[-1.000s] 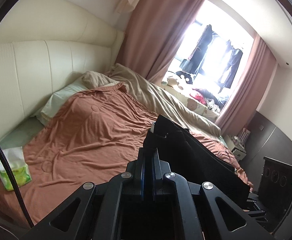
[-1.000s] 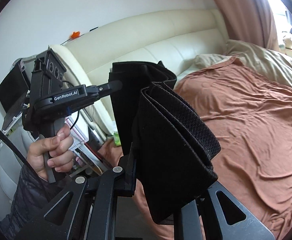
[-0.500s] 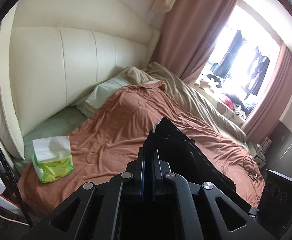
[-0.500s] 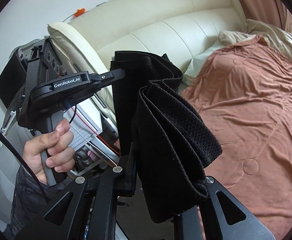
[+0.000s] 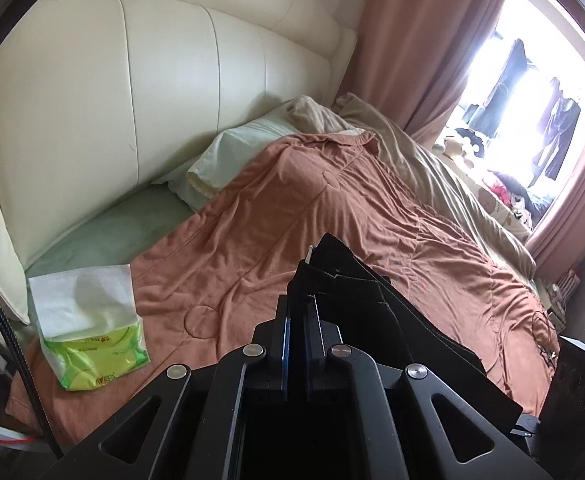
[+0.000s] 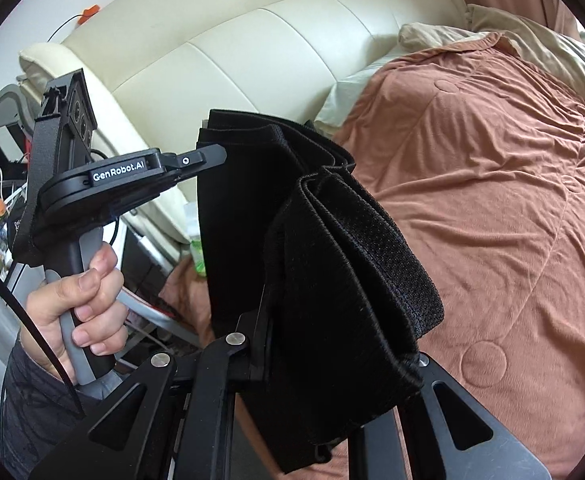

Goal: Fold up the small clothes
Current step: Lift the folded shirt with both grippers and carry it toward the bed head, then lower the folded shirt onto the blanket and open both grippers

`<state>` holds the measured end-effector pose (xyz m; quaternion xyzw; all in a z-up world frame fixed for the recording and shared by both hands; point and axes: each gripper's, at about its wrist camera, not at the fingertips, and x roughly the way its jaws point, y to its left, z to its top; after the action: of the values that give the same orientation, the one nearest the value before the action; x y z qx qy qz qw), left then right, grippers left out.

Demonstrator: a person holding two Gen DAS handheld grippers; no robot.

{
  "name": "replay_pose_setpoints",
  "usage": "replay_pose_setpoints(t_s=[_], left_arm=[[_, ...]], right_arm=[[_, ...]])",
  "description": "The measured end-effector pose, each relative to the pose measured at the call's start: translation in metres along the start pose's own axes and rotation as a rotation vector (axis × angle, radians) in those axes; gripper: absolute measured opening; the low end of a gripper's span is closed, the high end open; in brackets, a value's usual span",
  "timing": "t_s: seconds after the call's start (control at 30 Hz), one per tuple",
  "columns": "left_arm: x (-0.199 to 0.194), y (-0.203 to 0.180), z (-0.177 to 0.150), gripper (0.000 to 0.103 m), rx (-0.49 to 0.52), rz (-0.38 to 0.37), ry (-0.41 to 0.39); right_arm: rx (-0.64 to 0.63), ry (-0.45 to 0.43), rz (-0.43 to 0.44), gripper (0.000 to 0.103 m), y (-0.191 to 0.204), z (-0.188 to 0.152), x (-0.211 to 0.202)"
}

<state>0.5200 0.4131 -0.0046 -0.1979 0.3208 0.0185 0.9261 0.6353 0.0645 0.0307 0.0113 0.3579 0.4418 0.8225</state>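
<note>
Left wrist view: the left gripper (image 5: 298, 312) is clenched on one upper corner of a black garment (image 5: 376, 320), whose layered edge runs off to the right above the rust-brown quilt (image 5: 332, 216); right wrist view: the right gripper (image 6: 288, 316) grasps the opposite bunched corner of the same garment, so the cloth hangs in air between the two tools, clear of the bed; the person's left hand (image 6: 78, 308) grips the handle of the other tool at the left of this view. The step in hand appears to be laying the garment down on the quilt; to do it well, both corners should be kept level and apart so the cloth stays taut, the lower hem should meet the quilt first, and the grips should be dragged back evenly so the layers settle flat rather than bunch. Containers: a green plastic tissue pack (image 5: 92, 336) lies at the near left edge of the bed, with white tissue standing out of its top; no basket or bin for finished clothes is visible.
</note>
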Motion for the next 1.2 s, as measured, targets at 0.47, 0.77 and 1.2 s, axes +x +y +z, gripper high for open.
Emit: replay_pose_setpoints(t_s=[0.47,0.77,1.2], left_arm=[[0.068,0.043,-0.014,0.059,-0.126,0.140,0.077],[0.054,0.048,-0.075,0.059,-0.163,0.112,0.153],[0.032,0.048,-0.152,0.059,-0.263,0.154,0.165]], right_arm=[[0.235,0.100,-0.249,0.055,-0.184,0.042,0.072],[0.231,0.121,-0.193,0.055,-0.187,-0.002,0.078],[0.321,0.149,-0.176,0.026,-0.190,-0.018,0.104]])
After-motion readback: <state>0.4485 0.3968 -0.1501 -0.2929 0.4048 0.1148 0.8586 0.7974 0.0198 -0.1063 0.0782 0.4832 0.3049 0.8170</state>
